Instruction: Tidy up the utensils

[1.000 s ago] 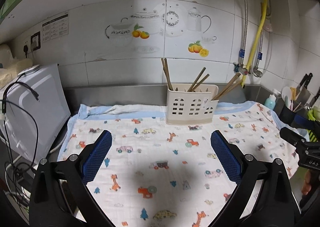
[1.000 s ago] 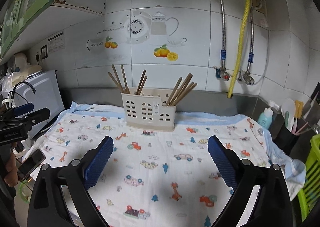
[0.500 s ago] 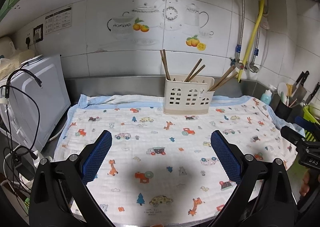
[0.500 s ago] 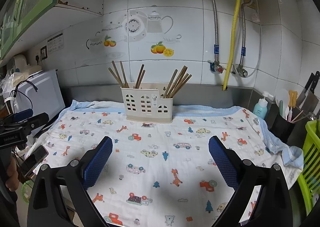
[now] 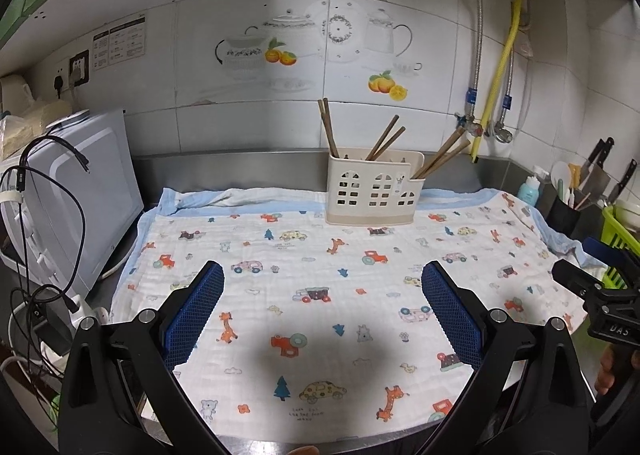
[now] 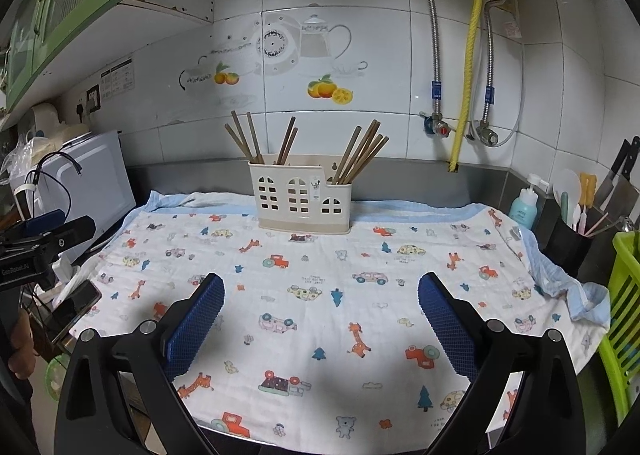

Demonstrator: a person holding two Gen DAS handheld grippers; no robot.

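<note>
A cream plastic utensil holder (image 5: 374,189) (image 6: 303,197) with window-shaped cut-outs stands upright at the back of the printed cloth (image 5: 320,275) (image 6: 320,283). Brown wooden chopsticks (image 5: 384,143) (image 6: 362,153) lean in its three compartments. My left gripper (image 5: 322,311) hovers open over the near part of the cloth, far short of the holder, nothing between its blue pads. My right gripper (image 6: 320,313) is likewise open and empty above the cloth's near edge. Each gripper shows at the edge of the other's view: the right gripper (image 5: 592,295), the left gripper (image 6: 40,243).
A white microwave (image 5: 80,195) with dangling black cables sits left. At right stand a black pot of utensils (image 6: 568,243), a soap bottle (image 6: 524,211), knives (image 6: 624,171) and a green basket (image 6: 624,315). A phone (image 6: 76,309) lies by the cloth's left edge. Pipes (image 6: 468,67) run down the tiled wall.
Both grippers have pulled back and risen from the holder, so more of the cloth's near edge shows. Jaws stayed open; the holder and chopsticks have not moved.
</note>
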